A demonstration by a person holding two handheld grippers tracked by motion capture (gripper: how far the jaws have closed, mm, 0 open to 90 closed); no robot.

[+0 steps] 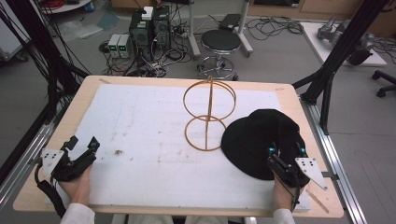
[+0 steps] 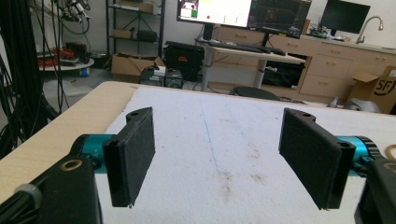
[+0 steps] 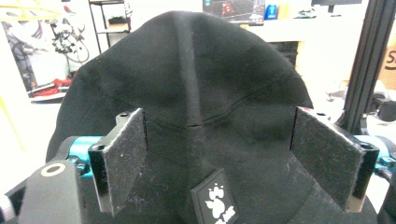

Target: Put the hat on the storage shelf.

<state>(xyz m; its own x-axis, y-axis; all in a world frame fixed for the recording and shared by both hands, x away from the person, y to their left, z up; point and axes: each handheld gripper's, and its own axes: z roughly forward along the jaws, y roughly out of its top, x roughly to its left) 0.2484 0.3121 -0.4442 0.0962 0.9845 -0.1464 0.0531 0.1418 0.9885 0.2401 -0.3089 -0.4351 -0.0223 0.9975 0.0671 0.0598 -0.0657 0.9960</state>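
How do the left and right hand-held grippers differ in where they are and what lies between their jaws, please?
The left hand-held gripper sits over bare white foam sheet, with nothing between its jaws; the right hand-held gripper sits at the black hat, with the hat's fabric between its jaws. The left is near the table's left edge, the right near the right. Both are open.

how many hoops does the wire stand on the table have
2: an upper hoop standing upright on the central post, and a lower hoop lying flat on the white mat, beside the black hat.
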